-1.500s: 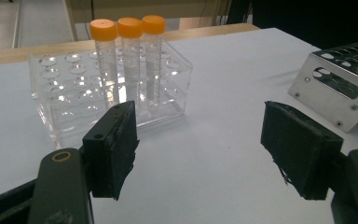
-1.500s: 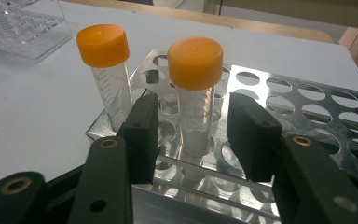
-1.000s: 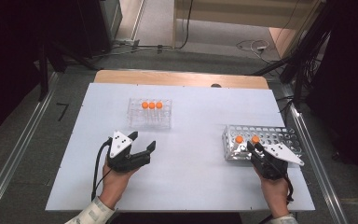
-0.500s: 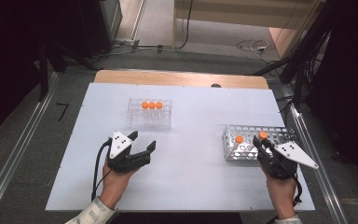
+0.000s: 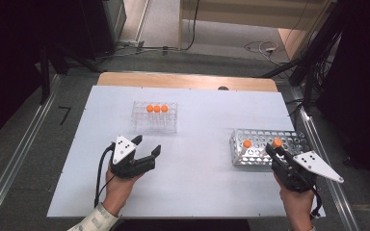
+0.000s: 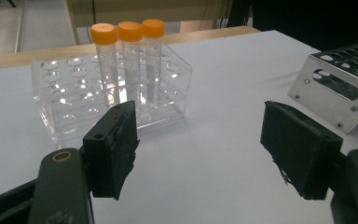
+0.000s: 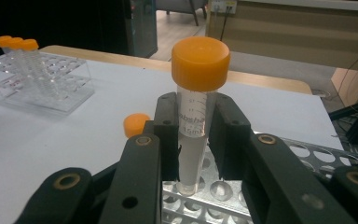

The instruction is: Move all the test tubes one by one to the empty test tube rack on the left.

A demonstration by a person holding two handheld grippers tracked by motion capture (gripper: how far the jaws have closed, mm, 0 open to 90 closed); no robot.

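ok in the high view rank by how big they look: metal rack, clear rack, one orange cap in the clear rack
1. metal rack, largest, though it sits nearer the camera
2. clear rack, clearly smaller in footprint
3. orange cap, by far the smallest

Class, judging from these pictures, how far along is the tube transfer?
Done: three orange-capped tubes stand in the clear rack. In hand: the right gripper clamps a fourth tube above the metal rack. Left: one more tube there. The left gripper is open.
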